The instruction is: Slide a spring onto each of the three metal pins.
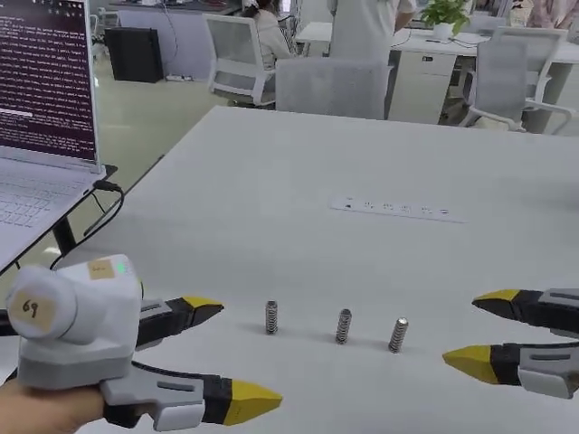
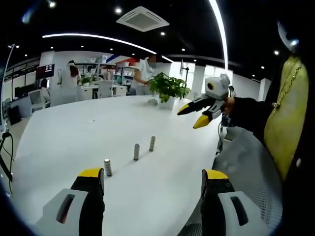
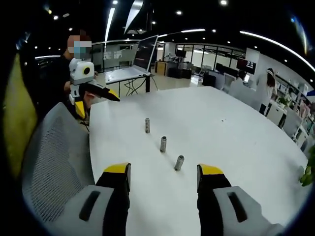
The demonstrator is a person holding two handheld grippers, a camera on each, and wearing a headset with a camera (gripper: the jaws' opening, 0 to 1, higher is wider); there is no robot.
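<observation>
Three short metal pins stand upright in a row on the white table (image 1: 298, 181), each with a coil spring around it: the left pin (image 1: 271, 317), the middle pin (image 1: 344, 326) and the right pin (image 1: 398, 334), whose shiny tip shows above its spring. My left gripper (image 1: 233, 353) is open and holds nothing, low at the left of the row; the left pin (image 2: 107, 167) is the one nearest it. My right gripper (image 1: 472, 330) hovers open and holds nothing at the right of the row, close to the right pin (image 3: 179, 162).
An open laptop (image 1: 45, 108) sits on a stand at the left, its cable hanging off the edge. A flush socket strip (image 1: 398, 210) lies mid-table. Office chairs (image 1: 330, 86) line the far edge, with people behind. A mesh chair (image 3: 54, 162) is by the near edge.
</observation>
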